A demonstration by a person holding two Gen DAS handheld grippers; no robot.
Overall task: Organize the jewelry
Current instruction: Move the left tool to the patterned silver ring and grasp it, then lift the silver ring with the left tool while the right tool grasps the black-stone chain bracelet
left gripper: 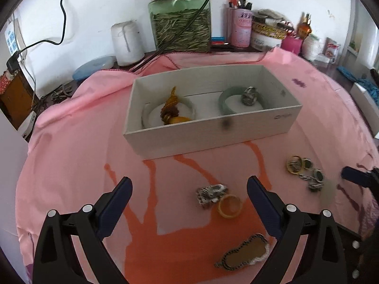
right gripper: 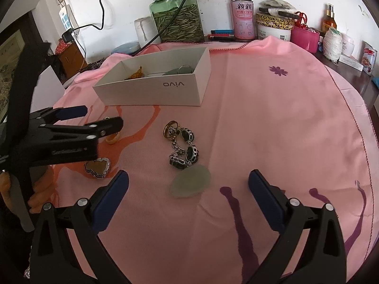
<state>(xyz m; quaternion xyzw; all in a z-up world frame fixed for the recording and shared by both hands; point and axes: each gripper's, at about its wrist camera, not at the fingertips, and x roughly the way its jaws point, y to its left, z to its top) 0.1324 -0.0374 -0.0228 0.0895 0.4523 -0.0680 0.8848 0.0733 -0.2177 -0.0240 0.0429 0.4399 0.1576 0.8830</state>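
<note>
A white box [left gripper: 189, 139] stands on the pink cloth, holding a white bangle [left gripper: 151, 116] with an orange tassel and a green bangle [left gripper: 225, 99] with a silver piece on it. My left gripper [left gripper: 189, 184] is open just before a silver trinket [left gripper: 210, 194] and a yellow ring [left gripper: 230, 206]; a gourd-shaped pendant [left gripper: 244, 252] lies nearer. My right gripper [right gripper: 188, 177] is open, with a pale green jade leaf [right gripper: 191, 183] between its fingertips. Just beyond the leaf lie a black-stone bracelet [right gripper: 184, 149] and a gold ring [right gripper: 170, 129].
At the back, against the wall, stand a green glass jar [right gripper: 177, 16], a white thread spool [right gripper: 144, 29], a pink can [right gripper: 242, 19] and tins. Cables hang over the jar. The pink cloth [right gripper: 284, 118] is bare to the right of the box [right gripper: 142, 94].
</note>
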